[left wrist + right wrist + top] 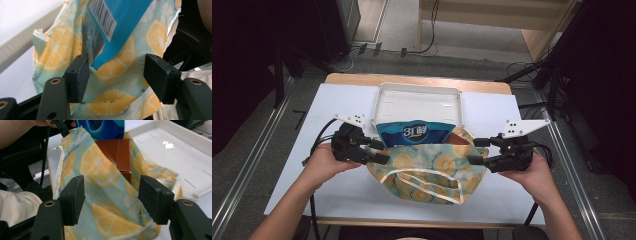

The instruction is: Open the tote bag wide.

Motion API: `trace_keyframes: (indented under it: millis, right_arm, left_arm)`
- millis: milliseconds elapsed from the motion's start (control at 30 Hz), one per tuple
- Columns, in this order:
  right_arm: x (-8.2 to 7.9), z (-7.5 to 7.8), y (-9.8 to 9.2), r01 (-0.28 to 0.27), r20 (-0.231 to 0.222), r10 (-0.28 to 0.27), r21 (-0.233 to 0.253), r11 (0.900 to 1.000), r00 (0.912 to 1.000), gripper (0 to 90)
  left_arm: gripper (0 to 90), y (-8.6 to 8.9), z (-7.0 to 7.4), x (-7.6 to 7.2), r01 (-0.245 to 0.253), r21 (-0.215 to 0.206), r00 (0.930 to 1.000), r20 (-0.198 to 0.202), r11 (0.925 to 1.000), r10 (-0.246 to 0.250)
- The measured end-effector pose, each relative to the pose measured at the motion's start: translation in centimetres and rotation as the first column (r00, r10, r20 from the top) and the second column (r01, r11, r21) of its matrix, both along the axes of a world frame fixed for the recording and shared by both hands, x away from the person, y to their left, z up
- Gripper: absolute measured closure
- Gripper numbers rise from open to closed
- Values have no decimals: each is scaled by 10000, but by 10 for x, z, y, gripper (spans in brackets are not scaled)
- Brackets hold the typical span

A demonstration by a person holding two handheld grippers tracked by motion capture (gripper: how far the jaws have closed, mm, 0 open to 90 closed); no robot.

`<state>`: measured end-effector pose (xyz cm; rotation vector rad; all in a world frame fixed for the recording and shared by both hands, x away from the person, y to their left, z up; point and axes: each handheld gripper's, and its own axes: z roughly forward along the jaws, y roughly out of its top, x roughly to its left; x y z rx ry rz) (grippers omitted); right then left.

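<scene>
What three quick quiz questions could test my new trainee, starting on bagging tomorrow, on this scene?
1. True or false: both tools stand open.
2. What sticks out of the lemon-print bag beside the blue snack packet?
3. Where does the white tray lie: A) beyond the bag, B) under the left tool, C) beside the right tool?

Key: 1 true; 2 a brown box; 3 A.

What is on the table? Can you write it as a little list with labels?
bag: lemon-print cloth bag, lying at the table's front, mouth toward the tray
inside bag: blue packet and brown box, both sticking out
tray: white tray, behind the bag
left gripper: jaws open, at the bag's left edge
right gripper: jaws open, at the bag's right edge
table: white sheet
</scene>
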<state>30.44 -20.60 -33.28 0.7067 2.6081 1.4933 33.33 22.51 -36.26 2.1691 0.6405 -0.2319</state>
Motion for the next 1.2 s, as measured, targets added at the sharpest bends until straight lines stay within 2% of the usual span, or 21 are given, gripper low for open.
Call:
trace_keyframes:
  millis: [100, 267, 367, 500, 633, 733, 767, 867, 967, 1067, 1200]
  right_arm:
    - [0, -4, 3, -22, -117, 20, -114, 9999, 9999, 450]
    - [0, -10, 5, 34, -279, -39, -184, 9998, 9996, 570]
    - [0, -12, 5, 152, -352, -161, -267, 9995, 9992, 694]
    - [-3, -12, 5, 122, -531, -145, -429, 9990, 9985, 892]
    - [-7, -11, 7, -25, -400, 3, -556, 9984, 9992, 900]
    - [-10, -10, 5, -1, -291, -14, -495, 9988, 9996, 900]
    - [-12, -10, 4, -2, -209, -7, -458, 9990, 9998, 900]
    - [-16, -9, 3, -11, -182, 3, -459, 9989, 9998, 900]
    - [-22, -9, 3, -100, -158, 92, -508, 9987, 9998, 900]
    - [-28, -11, 3, -196, -90, 191, -646, 9977, 9998, 900]
    - [-32, -22, 3, -226, -15, 225, -542, 9983, 9997, 900]
  left_arm:
    - [412, -1, -4, -1, -9, 57, 10000, -18, 10000, 9]
    - [530, -1, -10, -1, -173, 175, 9998, 53, 9997, 172]
    - [590, 1, -12, -2, -326, 259, 9994, 103, 9991, 324]
    - [719, 2, -11, -5, -492, 463, 9987, 125, 9977, 486]
    - [790, 7, -8, -9, -561, 354, 9979, 339, 9978, 549]
    - [853, 12, -6, -10, -546, 136, 9983, 202, 9984, 544]
    - [861, 14, -4, -12, -506, 125, 9984, 267, 9986, 502]
    - [861, 16, 3, -19, -430, 19, 9979, 490, 9991, 429]
    - [862, 18, 6, -26, -232, -14, 9984, 509, 9997, 232]
    - [863, 17, 3, -31, -112, 113, 9989, 463, 9999, 107]
    - [863, 17, -4, -36, -63, 79, 9995, 322, 9999, 61]
